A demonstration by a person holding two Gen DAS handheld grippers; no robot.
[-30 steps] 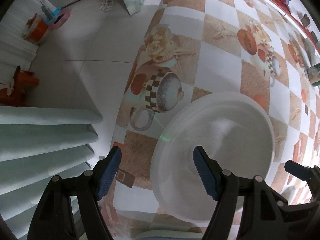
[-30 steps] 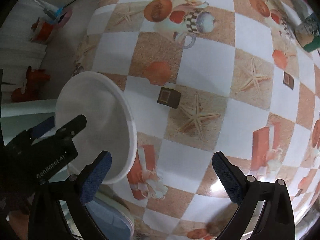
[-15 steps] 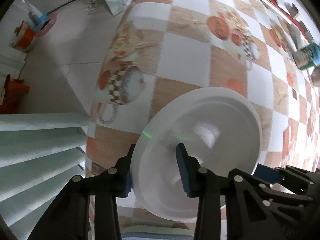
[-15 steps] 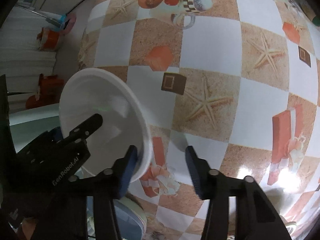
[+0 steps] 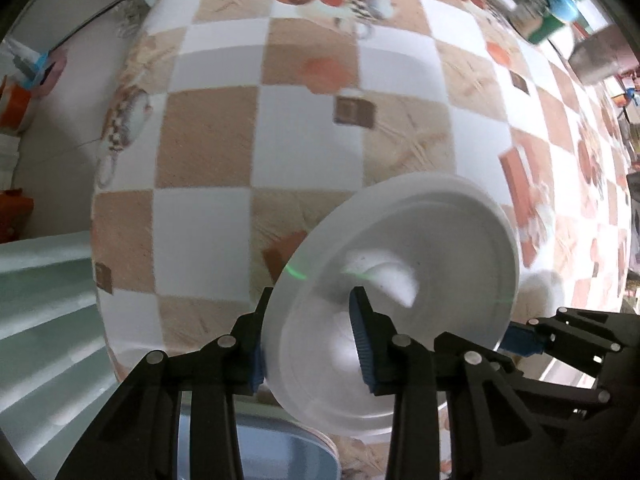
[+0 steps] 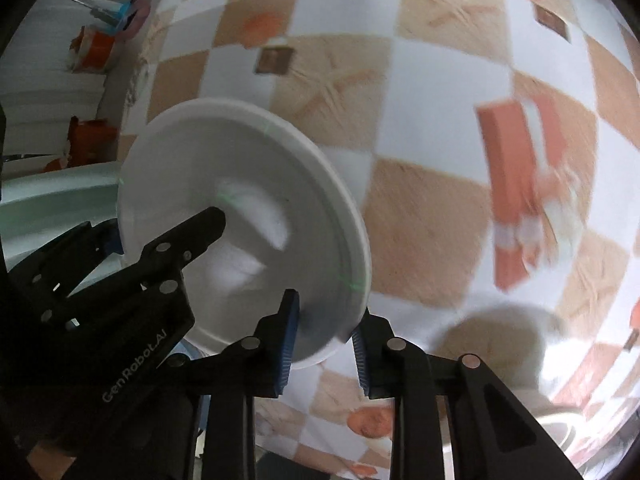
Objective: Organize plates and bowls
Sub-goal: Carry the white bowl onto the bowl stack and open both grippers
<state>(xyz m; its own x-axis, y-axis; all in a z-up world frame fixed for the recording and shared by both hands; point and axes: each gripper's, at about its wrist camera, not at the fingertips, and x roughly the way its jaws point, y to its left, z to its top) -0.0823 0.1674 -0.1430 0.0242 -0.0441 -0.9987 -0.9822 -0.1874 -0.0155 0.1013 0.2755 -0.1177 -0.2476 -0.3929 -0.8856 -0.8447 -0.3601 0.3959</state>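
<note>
Both grippers, left (image 5: 310, 344) and right (image 6: 325, 345), are pinching opposite rims of the round white plastic plate (image 5: 404, 280), carrying it (blurred) above the checkered tablecloth (image 5: 304, 132), needing level stacking next.

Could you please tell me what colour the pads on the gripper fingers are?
Blue pads on black fingers, clearest in the right wrist view.

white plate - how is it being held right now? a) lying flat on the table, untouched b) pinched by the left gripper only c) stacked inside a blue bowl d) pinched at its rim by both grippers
d: the left gripper is closed over one side of the white plate, and the right gripper is closed over the opposite rim, with the plate tilted above the table.
</note>
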